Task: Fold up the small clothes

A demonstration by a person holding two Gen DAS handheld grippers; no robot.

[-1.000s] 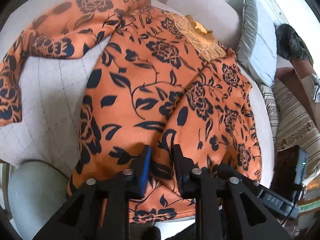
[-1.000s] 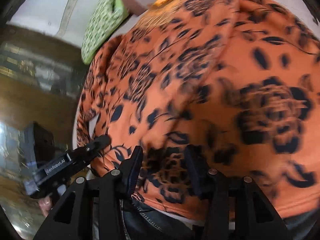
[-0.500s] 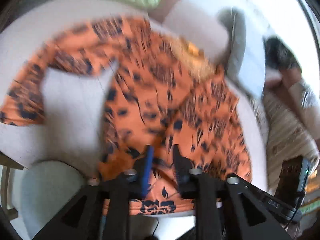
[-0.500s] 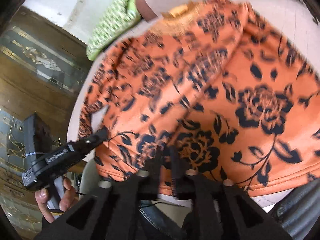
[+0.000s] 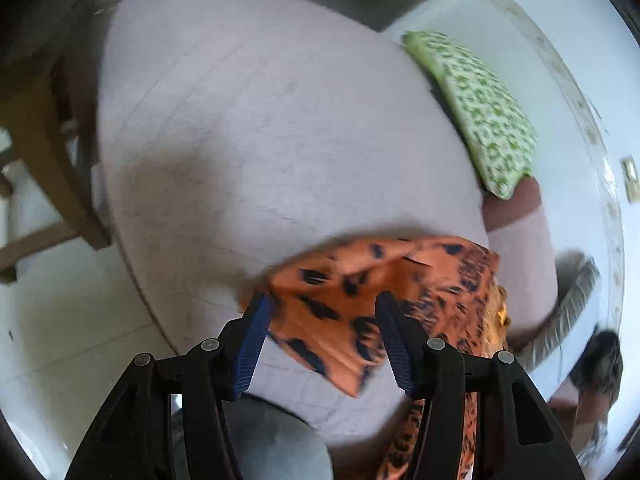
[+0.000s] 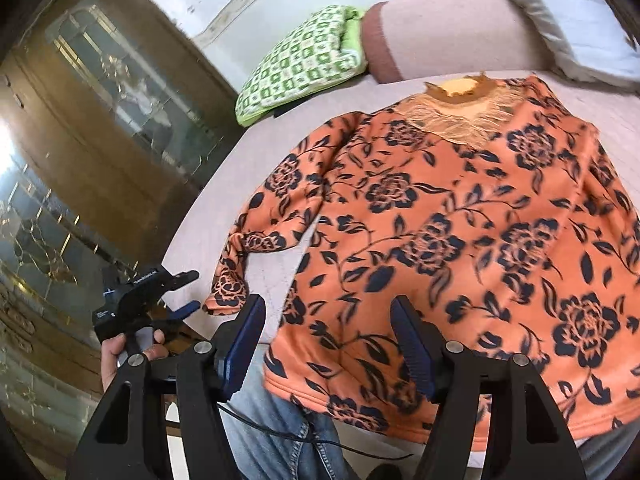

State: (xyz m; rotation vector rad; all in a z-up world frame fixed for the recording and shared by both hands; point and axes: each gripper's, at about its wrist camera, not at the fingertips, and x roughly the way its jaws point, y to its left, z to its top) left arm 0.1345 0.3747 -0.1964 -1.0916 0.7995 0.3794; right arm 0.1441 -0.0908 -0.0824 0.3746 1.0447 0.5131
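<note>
An orange sweater with dark floral print [image 6: 460, 232] lies flat on a pale pink cushioned surface [image 6: 224, 192], collar away from me, its left sleeve [image 6: 256, 240] bent down toward the front edge. My right gripper [image 6: 326, 344] is open and empty above the sweater's hem. My left gripper [image 5: 320, 340] is open and empty just above the end of that sleeve [image 5: 352, 300]; it also shows in the right wrist view [image 6: 176, 292] beside the sleeve cuff, held in a hand.
A green-and-white patterned pillow [image 6: 300, 64] lies at the back of the surface. A grey pillow [image 6: 568, 20] is at the back right. A wooden chair [image 5: 44, 160] stands left of the surface. A glass cabinet [image 6: 80, 140] is on the left.
Both grippers opened and let go of the sweater. The left gripper swung left to the sleeve end. The right gripper pulled back from the hem.
</note>
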